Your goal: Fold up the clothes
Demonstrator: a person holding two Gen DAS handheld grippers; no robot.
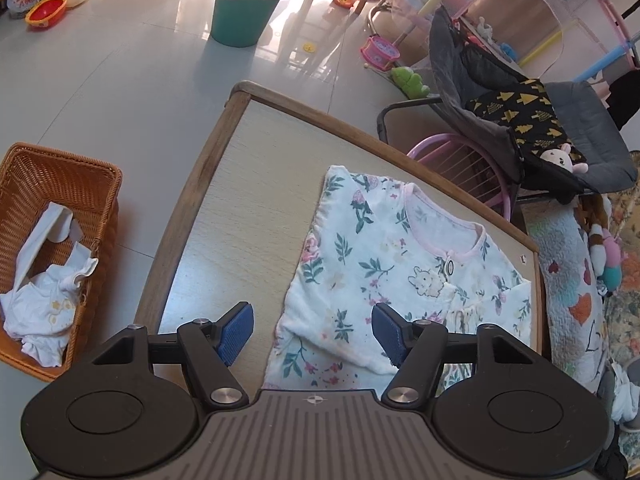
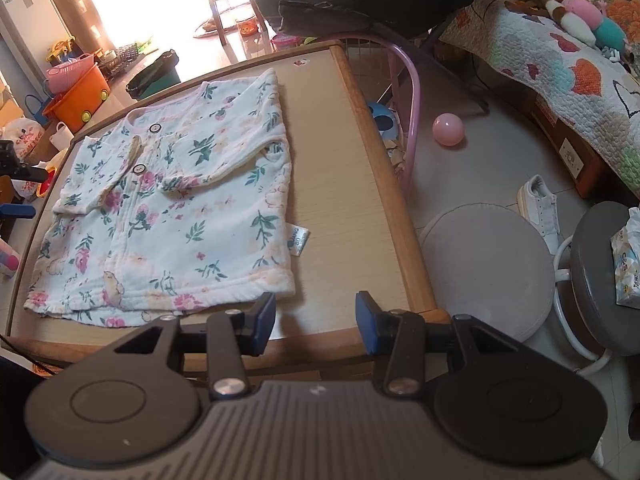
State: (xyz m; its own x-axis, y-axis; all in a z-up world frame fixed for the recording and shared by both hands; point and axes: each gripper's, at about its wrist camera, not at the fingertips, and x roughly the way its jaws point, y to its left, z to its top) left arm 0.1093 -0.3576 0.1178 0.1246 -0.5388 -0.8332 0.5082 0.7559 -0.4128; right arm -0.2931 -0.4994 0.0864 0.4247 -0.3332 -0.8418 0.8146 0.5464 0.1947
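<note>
On the counter (image 2: 332, 184) lay the shirt (image 2: 176, 204), sleeves folded in, while the left gripper (image 1: 312, 330) and right gripper (image 2: 316, 320) hung over its hem, fingers apart and empty.

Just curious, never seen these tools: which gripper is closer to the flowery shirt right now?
Left. The left gripper hangs open over the edge of the floral shirt. The right gripper is open just off the hem, over bare table.

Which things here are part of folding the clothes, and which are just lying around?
For the job: floral top, table, wicker basket holding white clothes, left gripper, right gripper.
Lying about: green bin, pink ball, white shoe, toy drum.
</note>
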